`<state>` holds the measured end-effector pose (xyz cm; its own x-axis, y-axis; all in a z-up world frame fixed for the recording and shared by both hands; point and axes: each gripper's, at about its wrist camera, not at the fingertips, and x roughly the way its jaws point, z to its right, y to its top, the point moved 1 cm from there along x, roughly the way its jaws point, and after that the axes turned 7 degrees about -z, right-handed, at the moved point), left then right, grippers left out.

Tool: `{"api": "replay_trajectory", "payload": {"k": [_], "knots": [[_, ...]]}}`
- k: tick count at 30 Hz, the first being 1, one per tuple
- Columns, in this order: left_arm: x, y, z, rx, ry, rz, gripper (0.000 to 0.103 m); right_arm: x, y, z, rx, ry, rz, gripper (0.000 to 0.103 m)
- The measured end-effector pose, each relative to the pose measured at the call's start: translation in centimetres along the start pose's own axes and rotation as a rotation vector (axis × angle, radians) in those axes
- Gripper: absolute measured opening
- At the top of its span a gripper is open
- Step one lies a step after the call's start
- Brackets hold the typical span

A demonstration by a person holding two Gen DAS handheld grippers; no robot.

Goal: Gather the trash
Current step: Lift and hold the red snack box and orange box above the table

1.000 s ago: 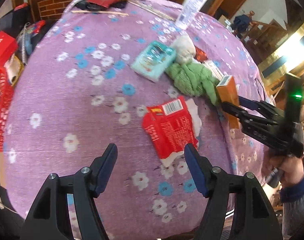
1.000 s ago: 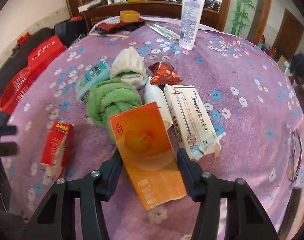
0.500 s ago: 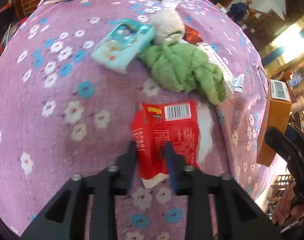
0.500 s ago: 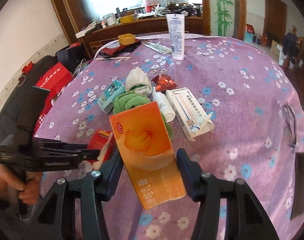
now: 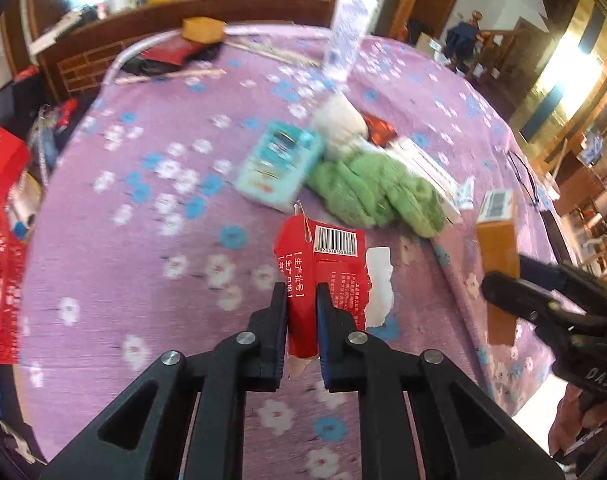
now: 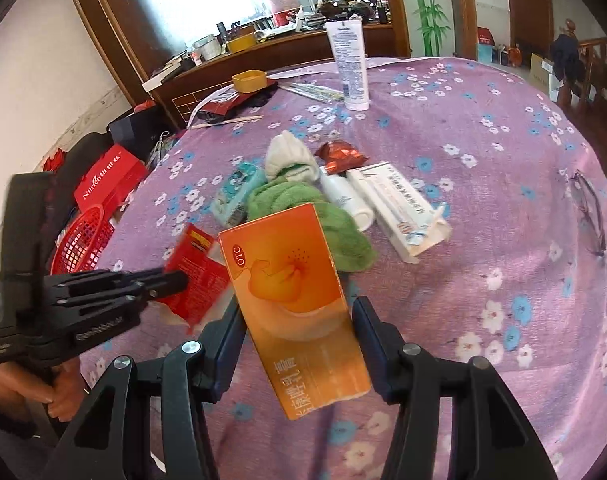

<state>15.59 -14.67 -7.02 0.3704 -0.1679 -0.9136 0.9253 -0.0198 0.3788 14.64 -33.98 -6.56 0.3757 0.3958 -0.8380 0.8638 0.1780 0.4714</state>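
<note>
Change: my left gripper (image 5: 301,312) has just clamped the torn red wrapper (image 5: 323,264) and raised it off the purple floral tablecloth (image 5: 143,240) | right gripper (image 6: 299,328) still clamps the orange medicine box (image 6: 291,300) aloft | Meaning: both pieces ready for the red basket (image 6: 81,240).

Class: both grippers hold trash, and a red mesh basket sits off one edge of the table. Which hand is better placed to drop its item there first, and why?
Left. The left gripper, shut on the red packet, is on the side of the red basket. The right gripper grips the orange box farther from it.
</note>
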Motion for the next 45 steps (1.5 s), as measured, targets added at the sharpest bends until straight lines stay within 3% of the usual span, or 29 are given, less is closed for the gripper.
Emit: {"api": "replay_trajectory", "payload": {"k": [9,22,45], "knots": [[-4.3,-1.8,-2.6,0.022,0.186,0.15,0.013,1.9,-0.4,-4.7,-0.03,0.029,-0.012,0.058],[-5.7,-3.7,-6.0,-0.031,0.241,0.152,0.013,4.0,-0.3,-8.9,-0.088,0.082,-0.055,0.058],[-7.2,-4.0,-7.5,-0.023,0.32,0.202,0.013,4.8,1.0,-10.9,-0.12,0.11,-0.052,0.058]]}}
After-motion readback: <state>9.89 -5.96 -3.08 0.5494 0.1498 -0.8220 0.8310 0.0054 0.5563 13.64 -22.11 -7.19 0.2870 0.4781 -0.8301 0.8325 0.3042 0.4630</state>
